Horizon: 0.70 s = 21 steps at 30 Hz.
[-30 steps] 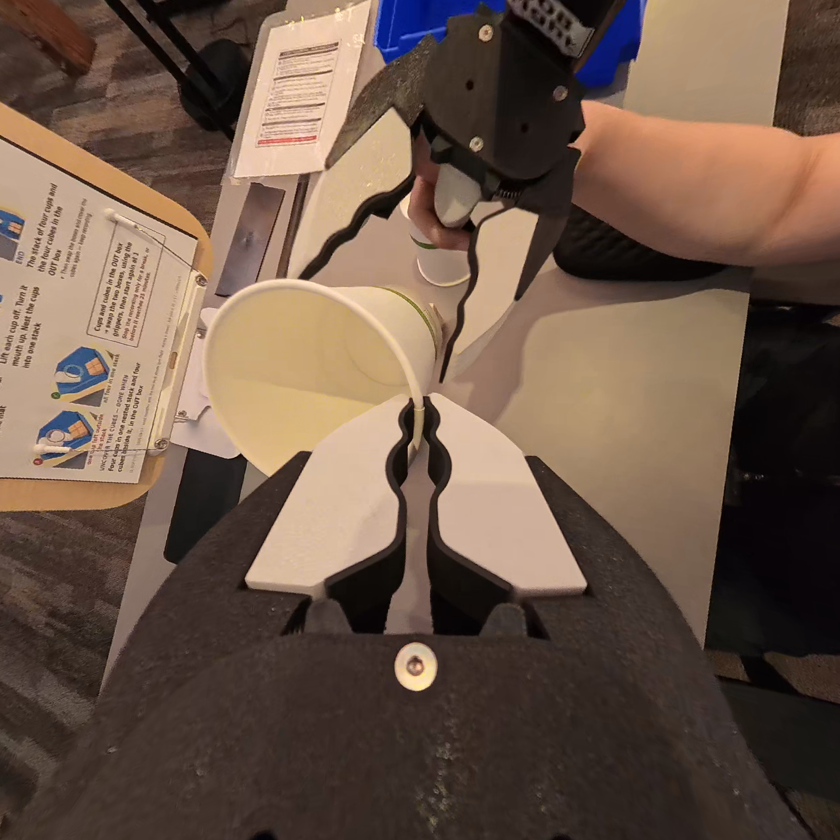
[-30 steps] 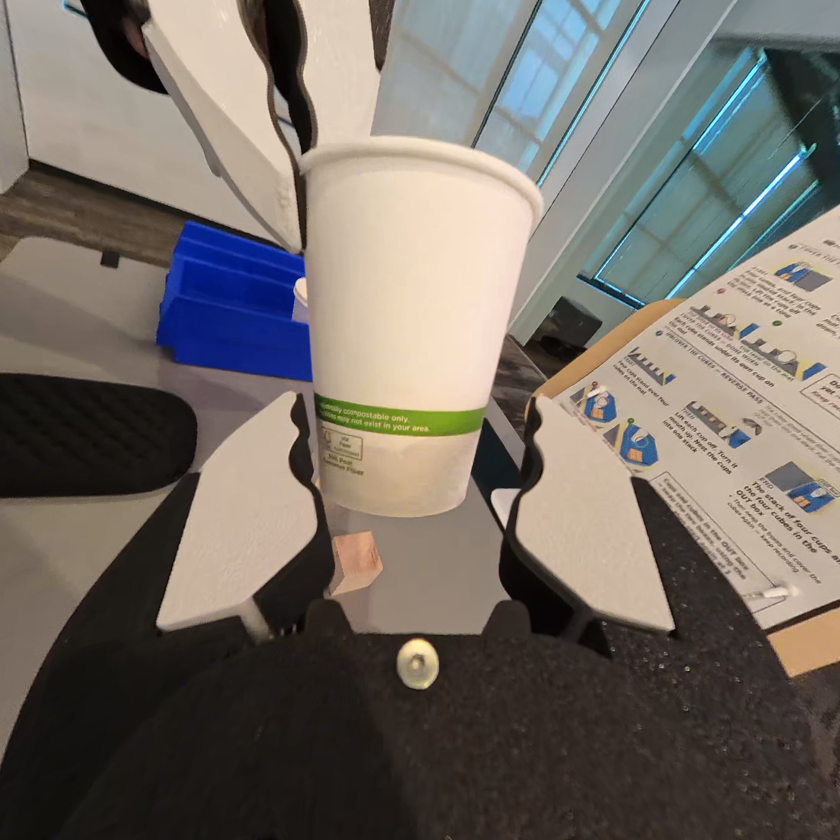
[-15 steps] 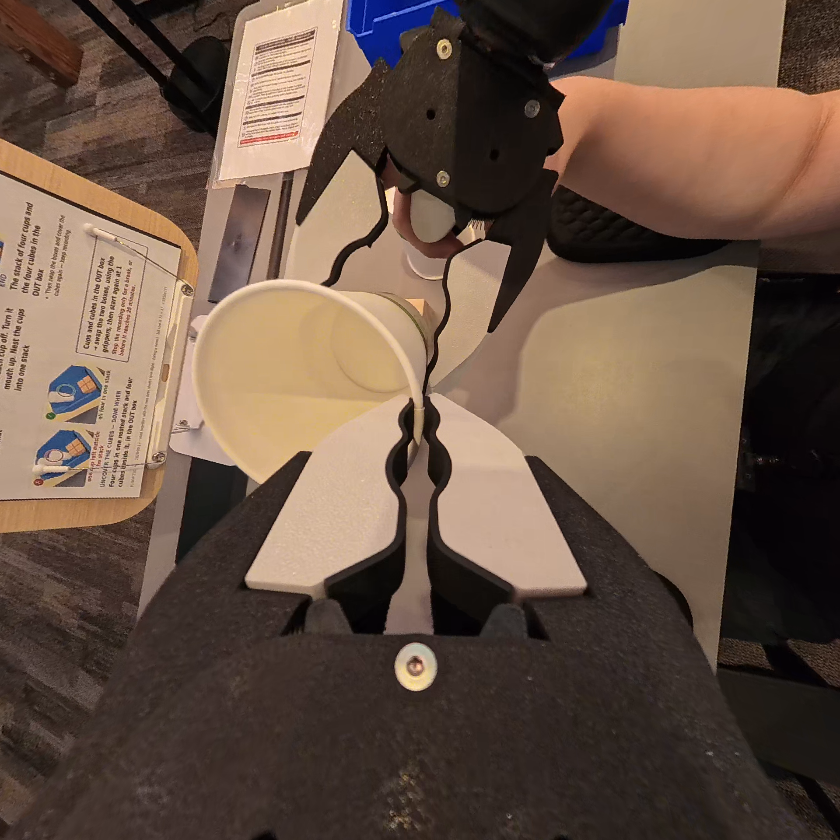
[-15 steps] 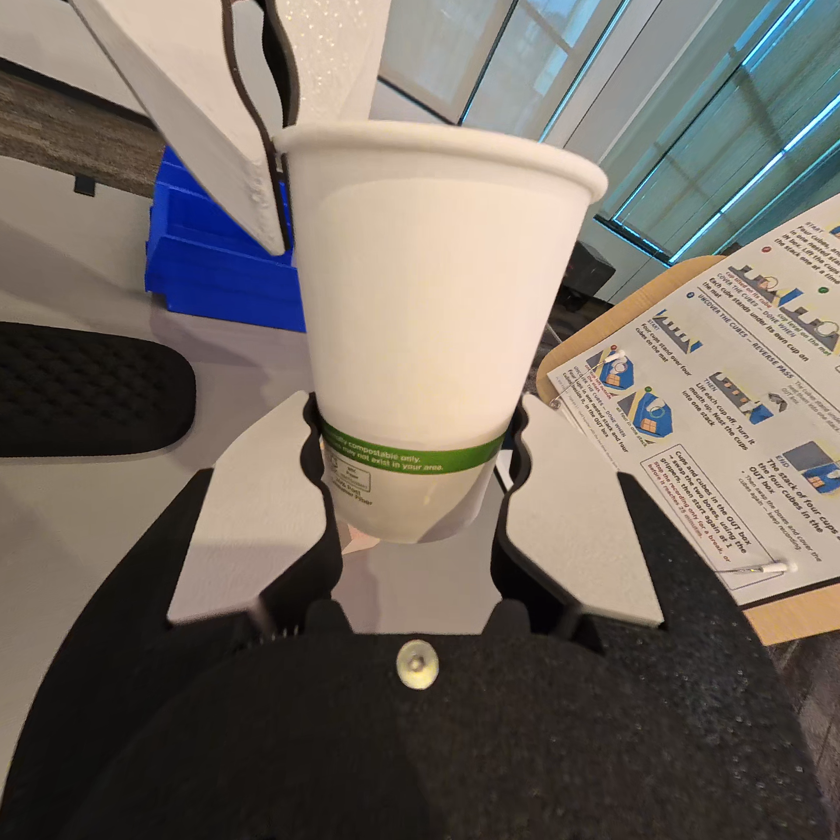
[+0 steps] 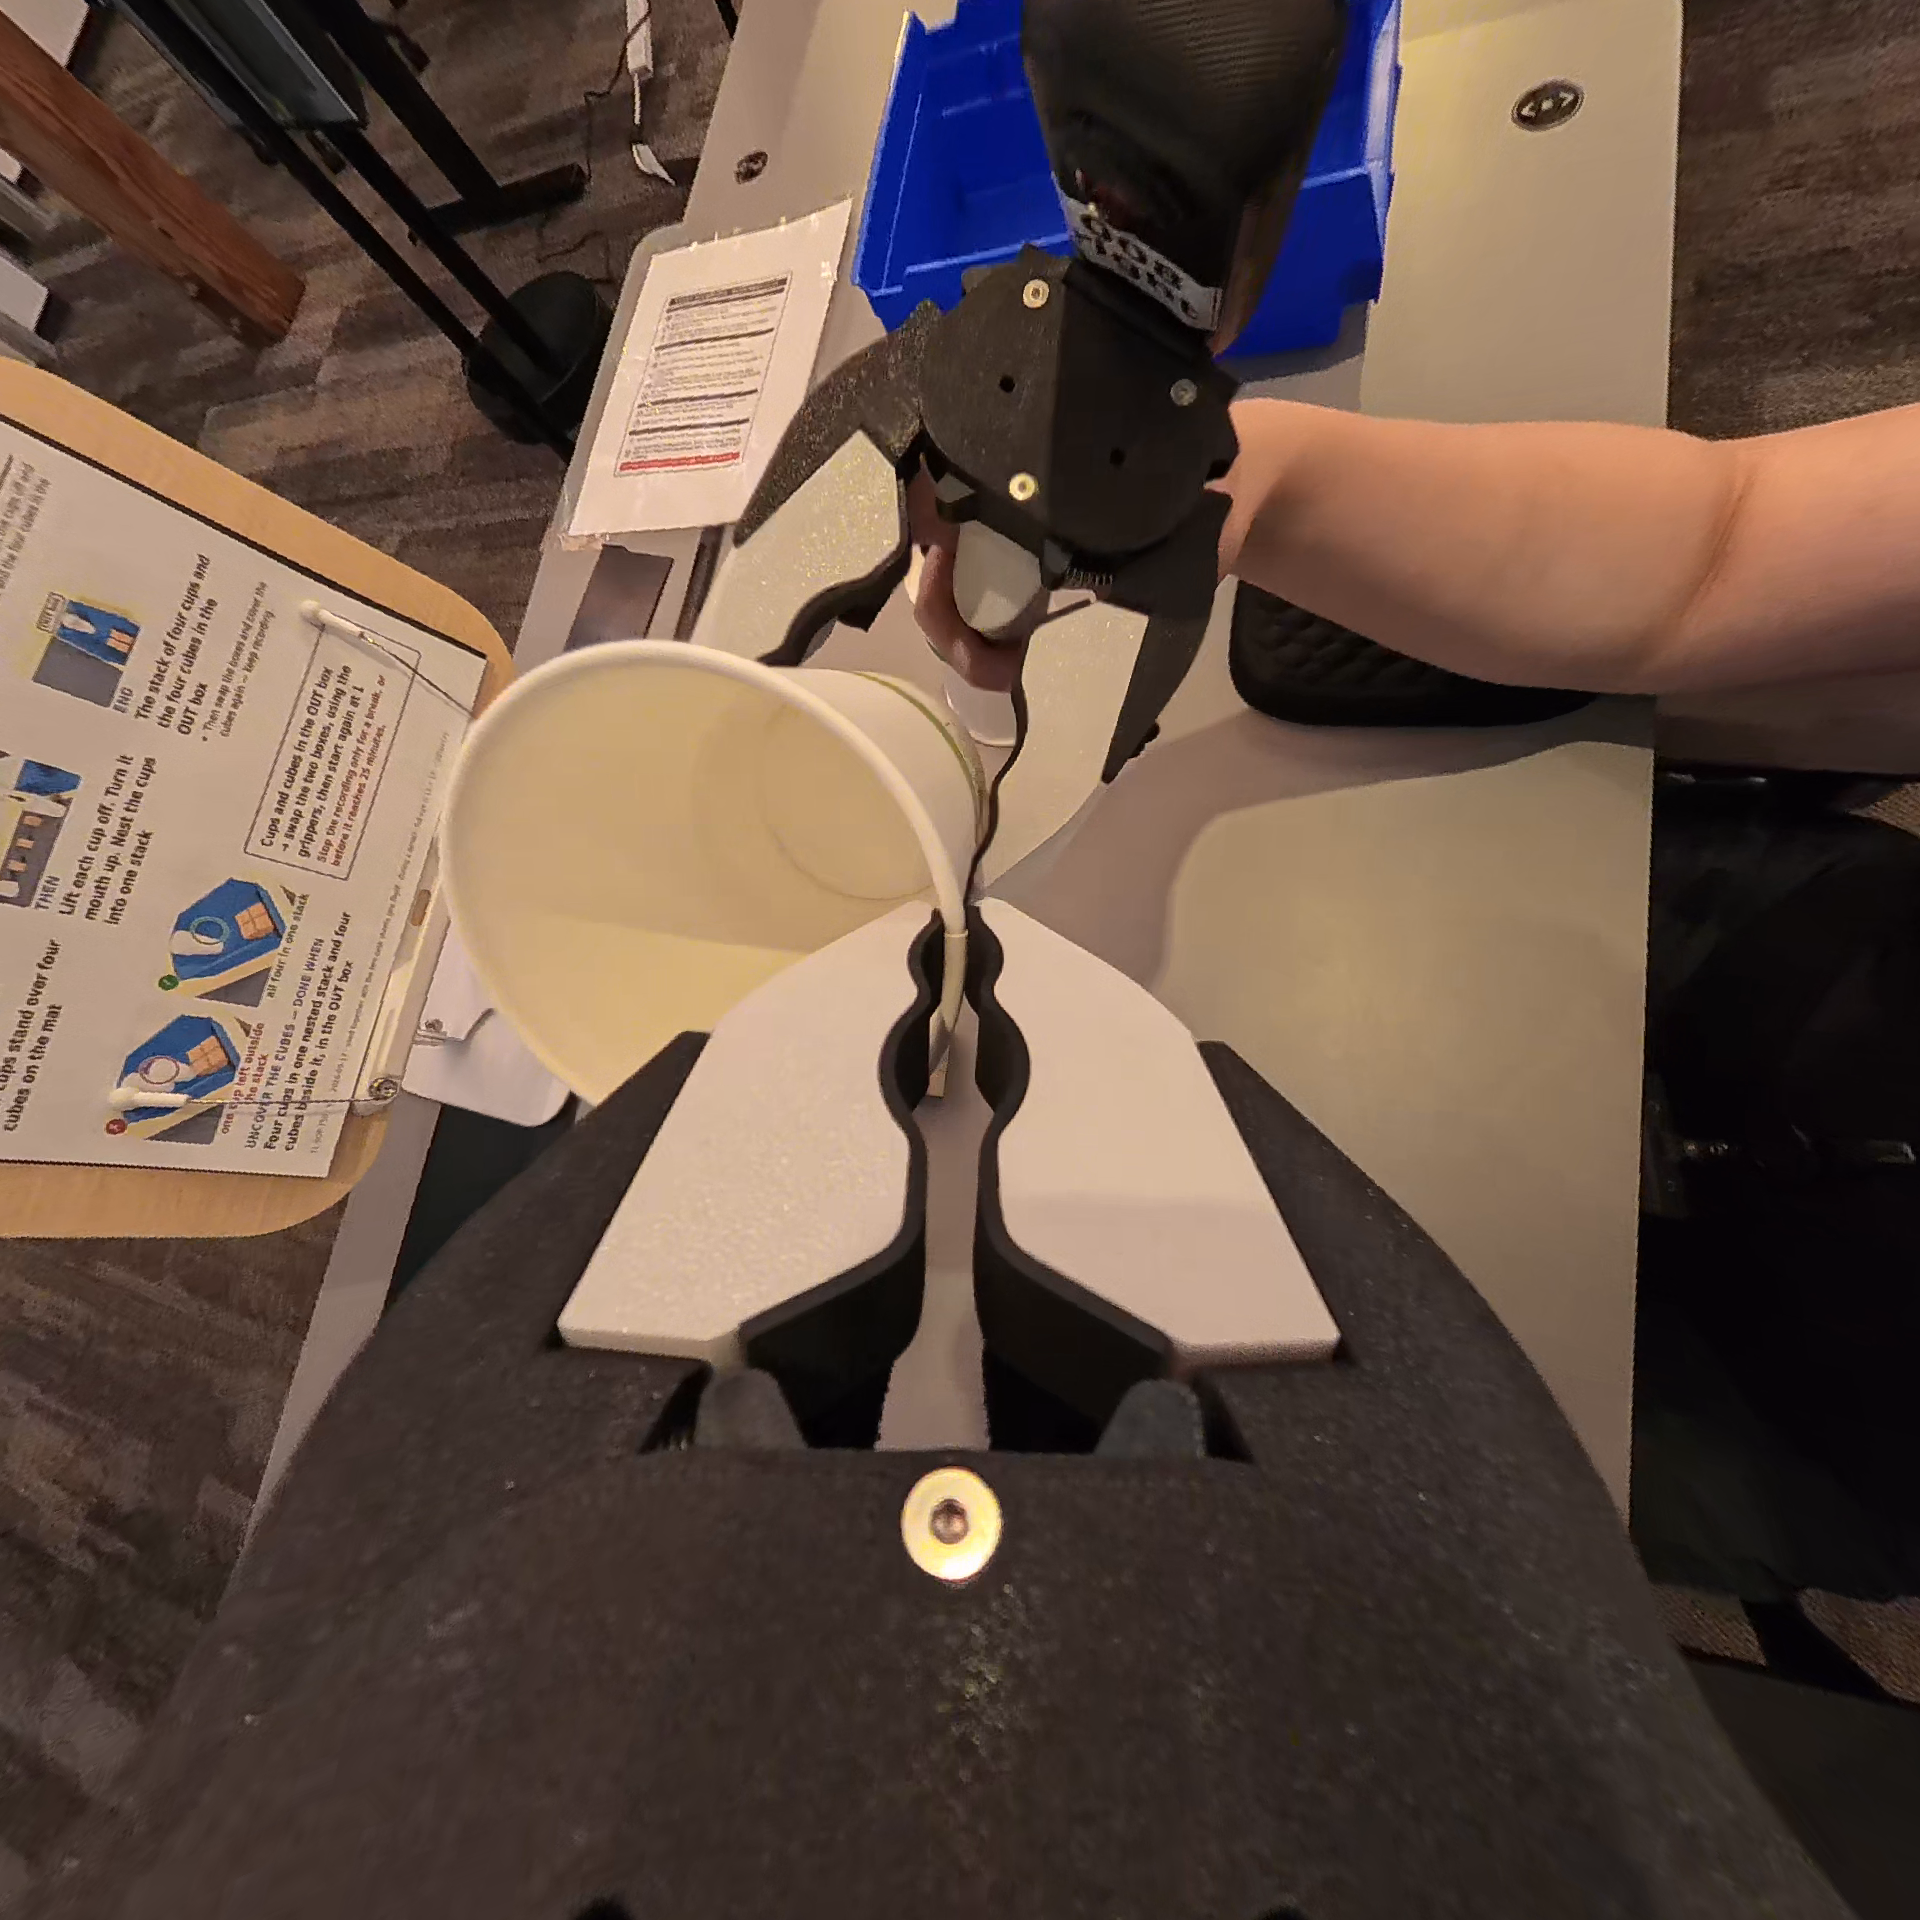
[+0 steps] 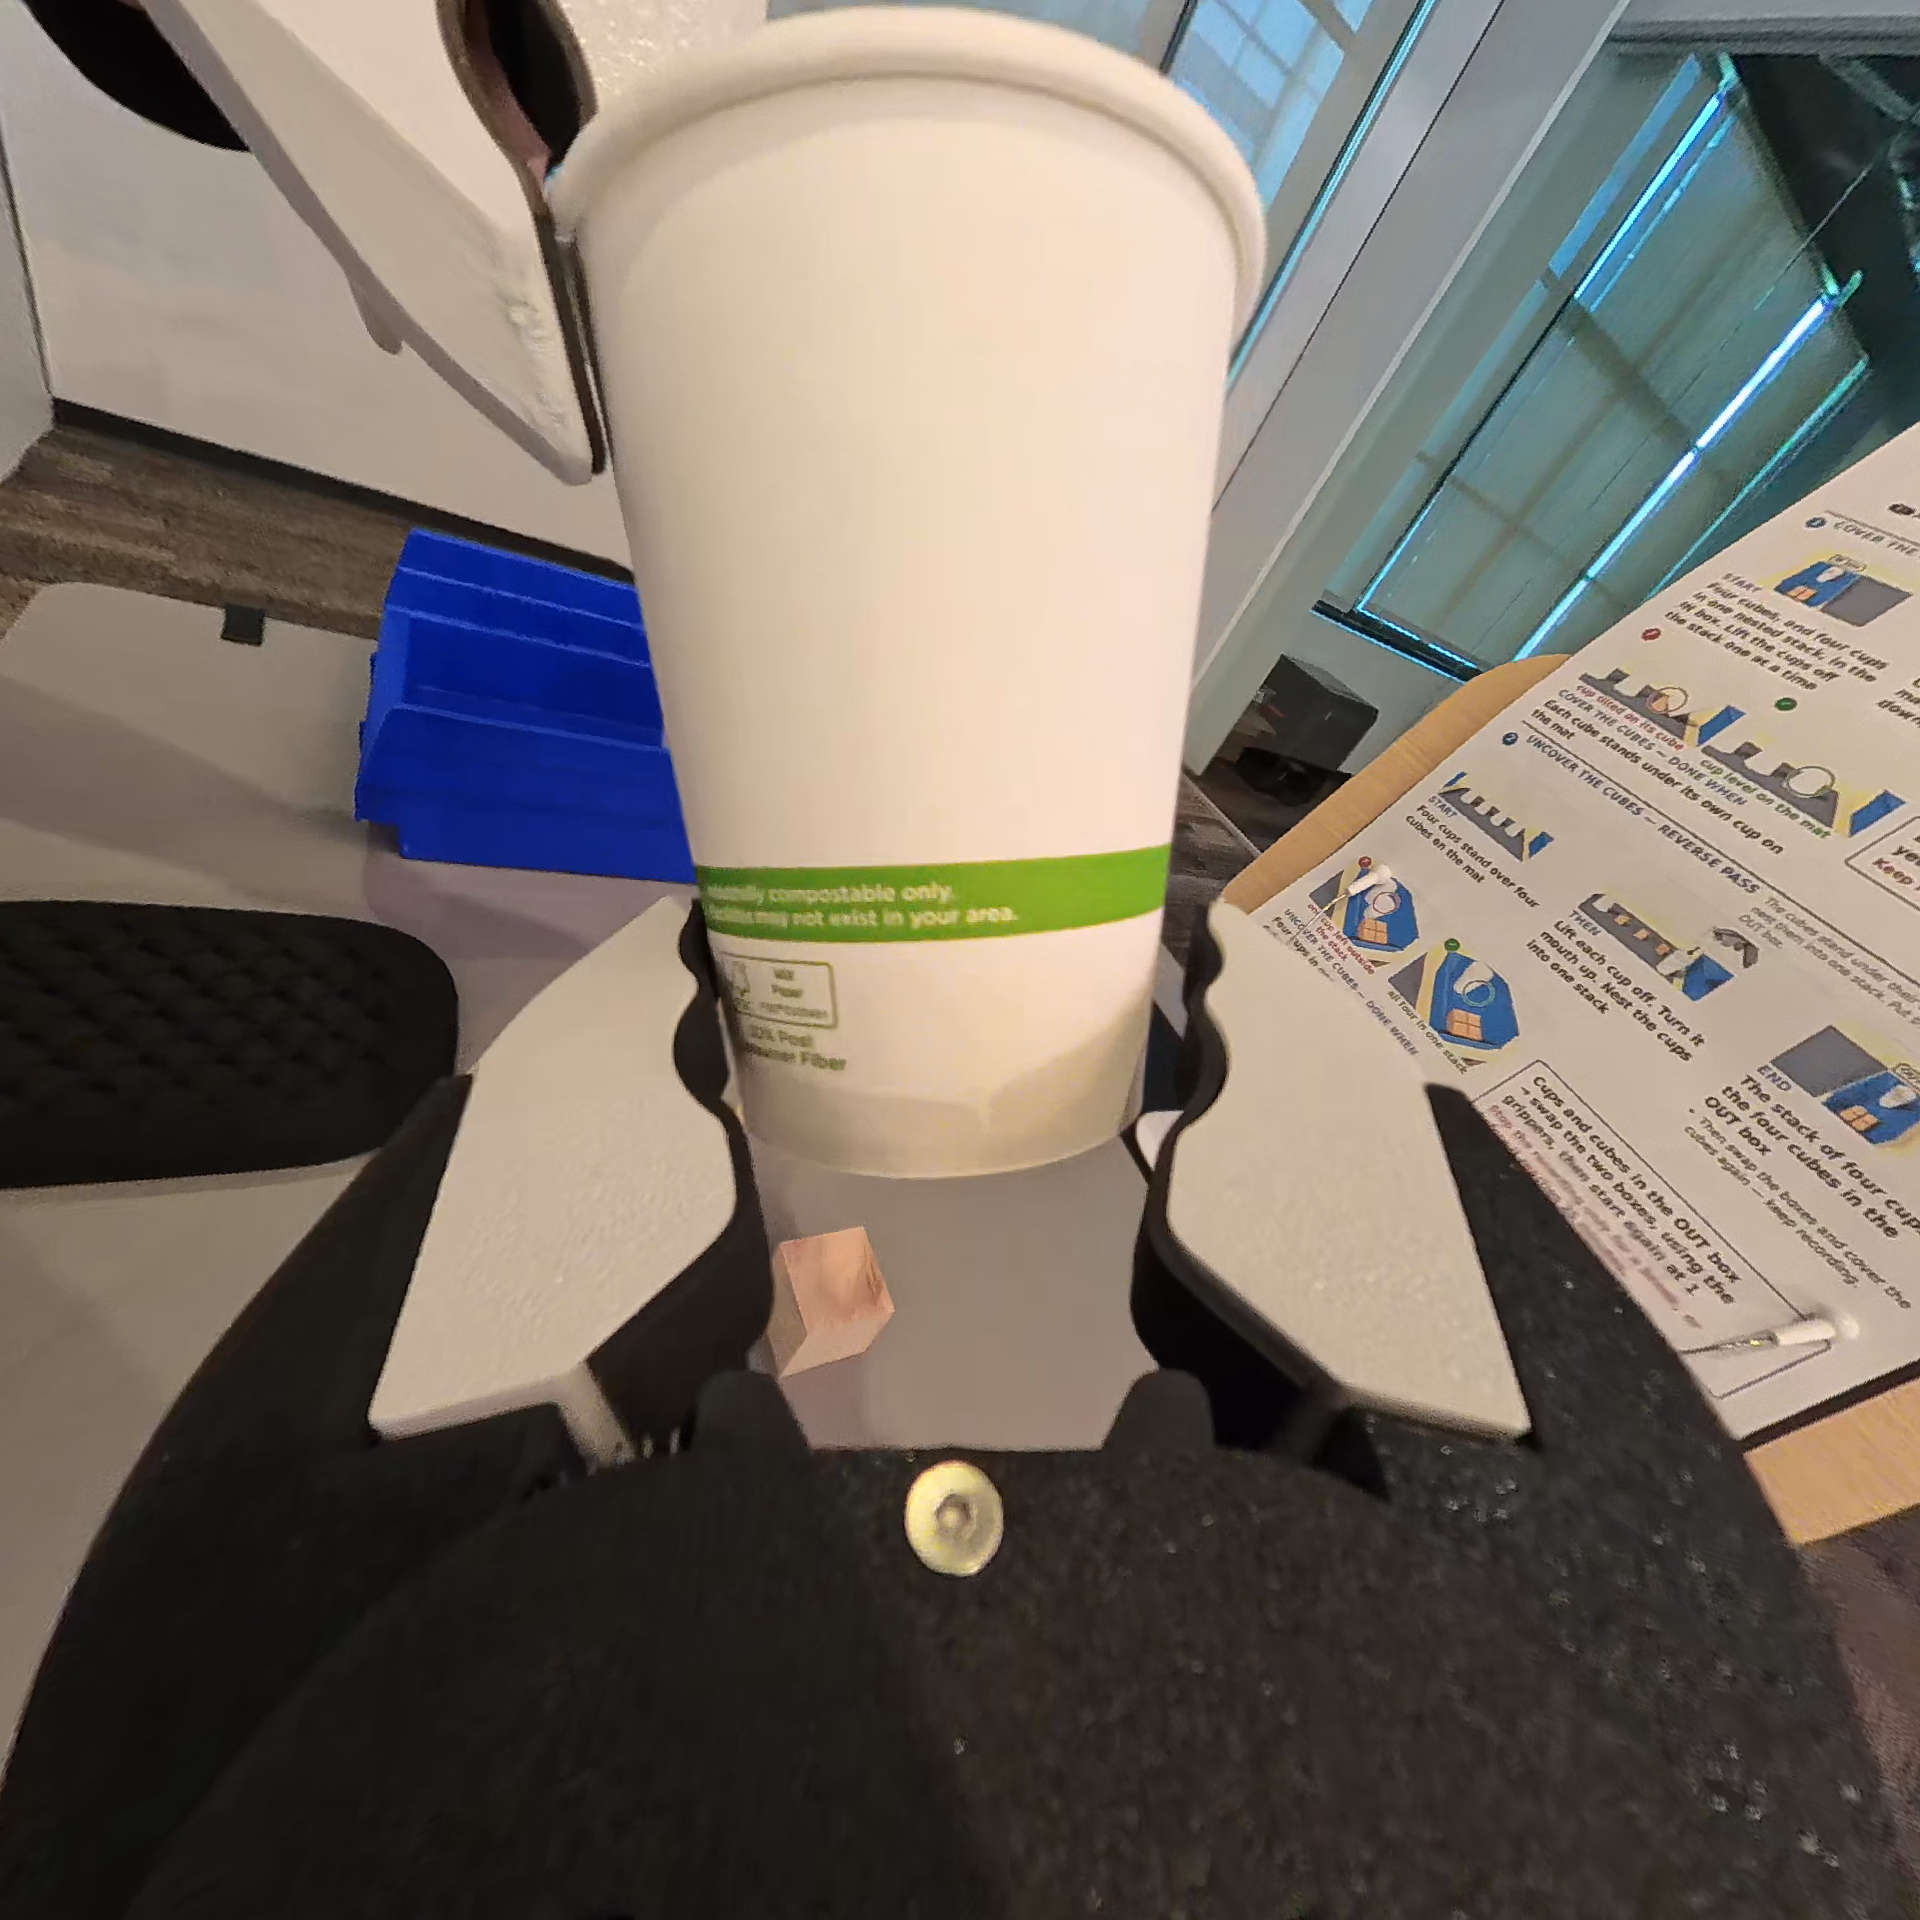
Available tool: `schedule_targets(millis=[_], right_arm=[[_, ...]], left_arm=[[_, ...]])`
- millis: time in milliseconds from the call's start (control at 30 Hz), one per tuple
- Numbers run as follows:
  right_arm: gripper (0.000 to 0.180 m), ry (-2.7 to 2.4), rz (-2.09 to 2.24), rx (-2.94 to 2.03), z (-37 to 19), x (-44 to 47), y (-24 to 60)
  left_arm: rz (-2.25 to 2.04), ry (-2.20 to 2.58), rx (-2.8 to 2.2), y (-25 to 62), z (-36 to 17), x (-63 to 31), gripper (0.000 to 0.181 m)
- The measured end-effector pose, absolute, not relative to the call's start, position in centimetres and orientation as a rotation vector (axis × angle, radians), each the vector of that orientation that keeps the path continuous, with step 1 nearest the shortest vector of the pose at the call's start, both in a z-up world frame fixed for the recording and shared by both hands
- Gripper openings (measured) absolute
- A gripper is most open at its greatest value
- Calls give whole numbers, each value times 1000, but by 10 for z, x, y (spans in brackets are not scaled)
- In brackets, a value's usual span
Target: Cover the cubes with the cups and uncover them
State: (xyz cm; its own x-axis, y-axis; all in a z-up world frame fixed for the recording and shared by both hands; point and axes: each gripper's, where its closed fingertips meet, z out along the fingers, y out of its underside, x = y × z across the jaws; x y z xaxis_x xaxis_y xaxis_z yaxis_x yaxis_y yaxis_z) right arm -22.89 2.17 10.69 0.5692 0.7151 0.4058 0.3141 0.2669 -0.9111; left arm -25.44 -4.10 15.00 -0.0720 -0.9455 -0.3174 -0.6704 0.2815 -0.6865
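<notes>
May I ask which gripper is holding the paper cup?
The left gripper, shut on the cup's rim; the right gripper stands open around its base.

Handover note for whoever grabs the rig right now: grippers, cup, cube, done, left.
Left gripper: shut on the rim of the paper cup, holding it in the air, mouth up.
Right gripper: open, fingers either side of the cup's base, not clamped.
Wooden cube: bare on the grey table, below the cup.
Blue bin: farther back.
Done: this cube uncovered.
Left: probably take the cup by its base, then stack or place it. Other cups and cubes can't be judged.
</notes>
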Motion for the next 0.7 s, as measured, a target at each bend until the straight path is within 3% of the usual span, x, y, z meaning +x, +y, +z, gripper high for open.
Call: schedule_targets(millis=[33, 400, 533, 700], right_arm=[[86, -987, 359, -1318, 108, -229, 21], [79, -992, 359, -1293, 112, -226, 20], [79, -981, 329, -1301, 113, -222, 22], [79, -1035, 166, -1344, 107, -212, 23]], left_arm=[[-486, 1811, -1456, -42, 152, -255, 3], [-514, 1783, -1438, -43, 153, -260, 3], [-503, 1723, -1443, -39, 155, -262, 31], [-510, 1594, -1422, -31, 168, -280, 41]])
